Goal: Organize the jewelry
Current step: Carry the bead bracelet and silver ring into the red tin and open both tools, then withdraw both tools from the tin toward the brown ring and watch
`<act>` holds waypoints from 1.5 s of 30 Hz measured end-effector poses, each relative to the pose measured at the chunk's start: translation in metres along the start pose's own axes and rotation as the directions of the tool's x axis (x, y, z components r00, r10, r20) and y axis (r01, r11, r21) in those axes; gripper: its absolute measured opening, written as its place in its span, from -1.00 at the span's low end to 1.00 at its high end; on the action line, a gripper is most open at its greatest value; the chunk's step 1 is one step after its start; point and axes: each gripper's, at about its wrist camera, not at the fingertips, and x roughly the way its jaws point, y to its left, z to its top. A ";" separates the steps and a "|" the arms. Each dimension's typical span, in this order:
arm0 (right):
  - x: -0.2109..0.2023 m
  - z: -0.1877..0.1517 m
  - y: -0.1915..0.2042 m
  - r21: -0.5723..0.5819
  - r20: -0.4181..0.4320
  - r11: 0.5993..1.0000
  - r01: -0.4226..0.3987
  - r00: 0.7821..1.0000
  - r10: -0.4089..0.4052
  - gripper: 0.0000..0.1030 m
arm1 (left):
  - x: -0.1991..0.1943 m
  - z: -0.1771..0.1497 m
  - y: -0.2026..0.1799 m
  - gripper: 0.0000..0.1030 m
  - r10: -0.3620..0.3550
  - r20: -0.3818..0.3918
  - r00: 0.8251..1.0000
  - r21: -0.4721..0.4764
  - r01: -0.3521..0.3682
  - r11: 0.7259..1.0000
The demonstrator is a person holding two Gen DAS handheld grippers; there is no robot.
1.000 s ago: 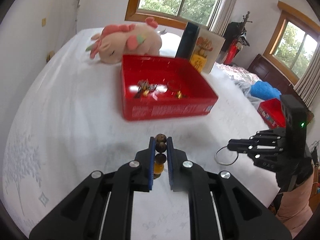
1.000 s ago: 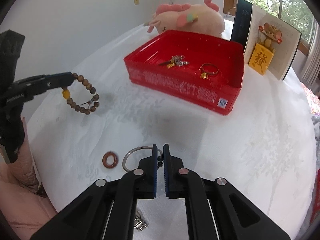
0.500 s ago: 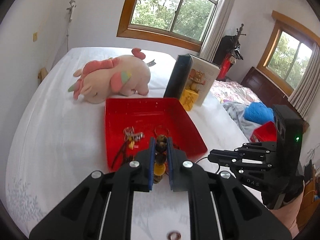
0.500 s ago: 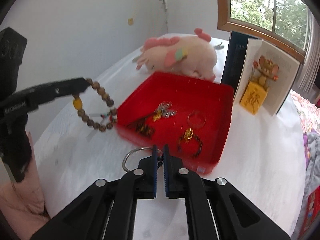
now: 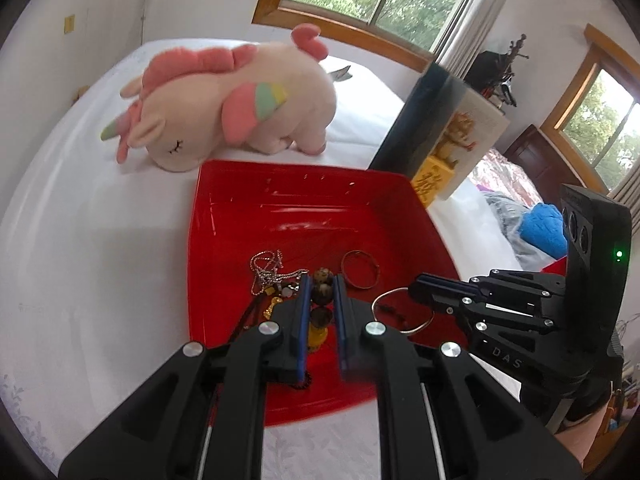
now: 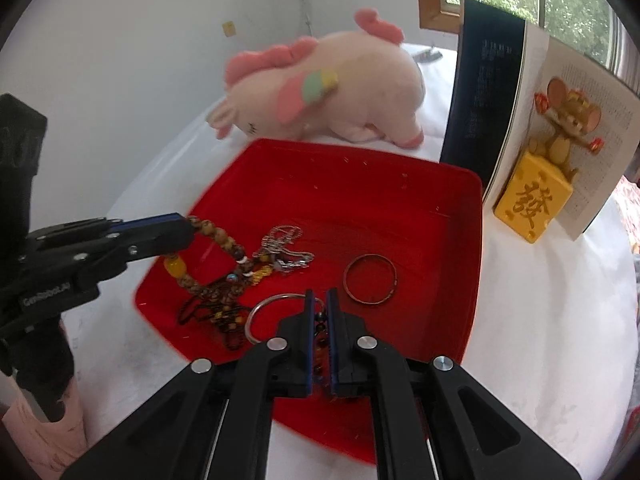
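Both tongs hang over the red tray (image 6: 460, 240), so that what they carry can fall inside it. The left tongs (image 5: 320, 292) are closed on a bead bracelet (image 6: 218, 236), which dangles above the left part of the tray. The right tongs (image 6: 319, 308) are closed on a thin silver bangle (image 6: 264, 308), above the near part of the tray. In the tray lie a chain (image 6: 286, 248) and a gold ring (image 6: 370, 278); these leave little free room below. Behind the tray rests a plush toy (image 6: 340, 92), and to the right of the tray stands an open book (image 6: 520, 100), both on the white bed (image 6: 540, 340).
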 end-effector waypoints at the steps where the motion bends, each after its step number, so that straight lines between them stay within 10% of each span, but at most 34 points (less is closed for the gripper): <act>1: 0.004 0.000 -0.002 0.005 -0.005 1.000 0.001 1.000 -0.001 -0.90 | 0.004 0.000 0.002 -0.82 0.002 -0.005 1.000 -0.003 -0.002 1.000; 22: 0.022 -0.007 -0.008 0.037 0.000 0.998 0.046 0.999 -0.046 -0.58 | 0.016 -0.009 -0.001 -0.77 0.057 -0.024 0.998 0.030 -0.056 0.998; 32: -0.018 -0.030 0.008 0.035 0.058 0.999 0.024 0.998 -0.026 -0.52 | -0.025 -0.046 -0.013 -0.21 0.129 0.035 0.991 0.063 -0.131 0.989; 45: -0.063 -0.093 0.049 -0.053 0.076 0.999 -0.015 0.997 0.019 -0.29 | -0.089 -0.108 -0.033 -0.05 0.151 0.108 0.983 0.087 -0.161 0.983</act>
